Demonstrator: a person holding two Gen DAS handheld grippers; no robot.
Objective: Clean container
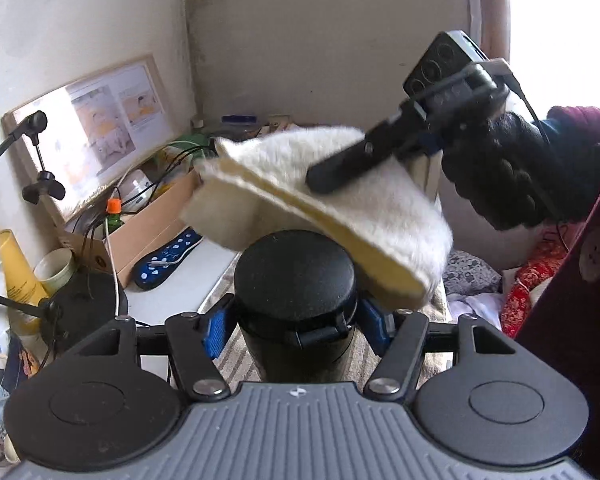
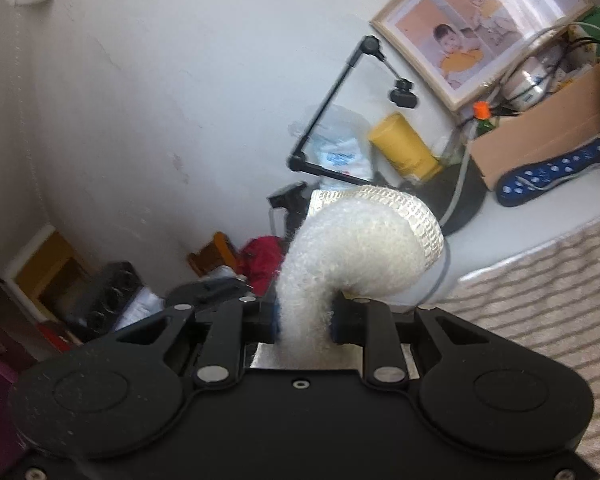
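Left gripper (image 1: 296, 322): jaws closed on a black lidded flask (image 1: 296, 280), held upright over the striped table (image 1: 380, 364). Right gripper (image 2: 303, 326): jaws clamped on a folded white cloth (image 1: 340, 208), draped across the lid's far edge. Wiping is judged under way; how much remains cannot be told. A gloved hand (image 1: 496, 168) is seen behind.

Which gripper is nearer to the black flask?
Left. The left gripper has its fingers clamped on the black flask; the right gripper sits above it, holding a white cloth over the lid.
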